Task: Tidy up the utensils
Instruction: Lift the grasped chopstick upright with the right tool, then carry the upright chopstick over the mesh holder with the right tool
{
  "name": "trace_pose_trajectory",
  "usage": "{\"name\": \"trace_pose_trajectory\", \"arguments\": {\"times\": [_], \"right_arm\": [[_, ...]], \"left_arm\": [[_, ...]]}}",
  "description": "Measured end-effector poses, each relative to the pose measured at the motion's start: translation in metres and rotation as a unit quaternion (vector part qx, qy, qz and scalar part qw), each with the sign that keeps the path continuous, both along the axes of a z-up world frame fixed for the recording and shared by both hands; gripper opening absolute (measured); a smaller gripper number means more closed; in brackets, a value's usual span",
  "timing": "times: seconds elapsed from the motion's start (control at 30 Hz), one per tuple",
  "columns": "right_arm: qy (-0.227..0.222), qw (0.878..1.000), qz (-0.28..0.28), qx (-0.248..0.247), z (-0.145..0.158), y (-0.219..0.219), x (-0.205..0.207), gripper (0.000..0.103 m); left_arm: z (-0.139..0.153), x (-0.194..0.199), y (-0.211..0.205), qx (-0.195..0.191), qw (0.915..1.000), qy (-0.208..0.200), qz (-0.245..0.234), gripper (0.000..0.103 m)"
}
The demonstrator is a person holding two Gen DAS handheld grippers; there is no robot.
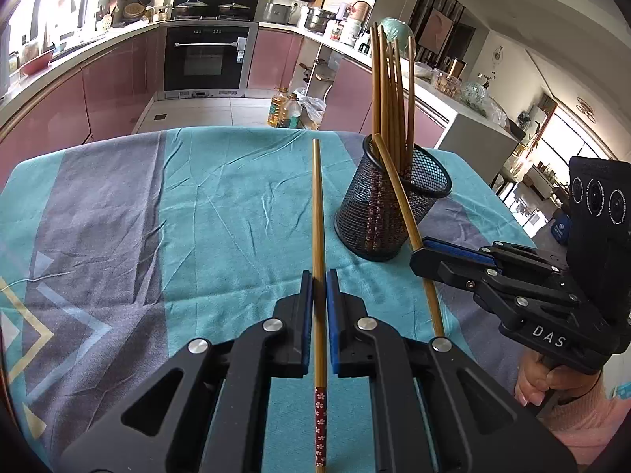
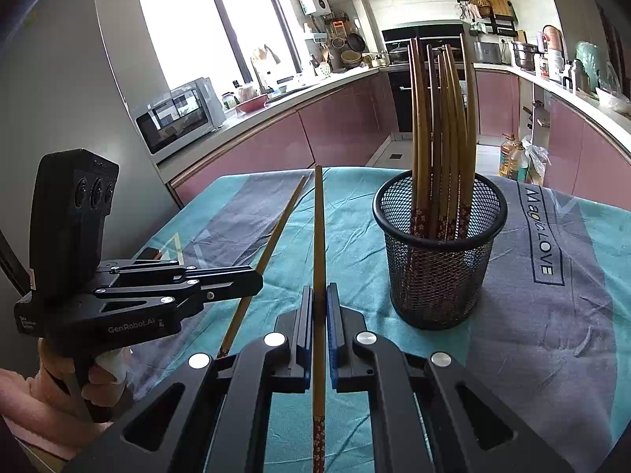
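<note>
1. Two chopsticks are held, one per gripper: the left gripper is clamped on the left chopstick, the right gripper on the right chopstick.
2. Each stick's long axis runs straight ahead along its gripper's fingers, bare tip forward, patterned end back.
3. Ahead and right of both grippers stands the mesh cup on the desk, holding upright chopsticks.

Black mesh cup upright on cloth, bamboo chopsticks bunched inside; two chopsticks outside, raised.
</note>
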State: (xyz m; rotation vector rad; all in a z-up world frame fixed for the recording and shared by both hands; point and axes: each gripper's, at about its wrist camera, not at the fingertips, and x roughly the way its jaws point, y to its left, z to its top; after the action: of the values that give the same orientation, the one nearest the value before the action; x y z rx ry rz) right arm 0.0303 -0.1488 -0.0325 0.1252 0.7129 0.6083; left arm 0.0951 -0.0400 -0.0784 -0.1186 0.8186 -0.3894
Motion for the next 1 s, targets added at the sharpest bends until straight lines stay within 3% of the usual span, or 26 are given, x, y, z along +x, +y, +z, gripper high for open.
{"name": "trace_pose_trajectory", "arguments": {"times": [1.0], "right_arm": [[-0.027,0.999,-0.020,0.026,0.016,-0.024,-0.009,0.006]], "left_arm": [[0.021,-0.005,-0.008,-0.025,0.9990,-0.019,-0.031,0.007]]}}
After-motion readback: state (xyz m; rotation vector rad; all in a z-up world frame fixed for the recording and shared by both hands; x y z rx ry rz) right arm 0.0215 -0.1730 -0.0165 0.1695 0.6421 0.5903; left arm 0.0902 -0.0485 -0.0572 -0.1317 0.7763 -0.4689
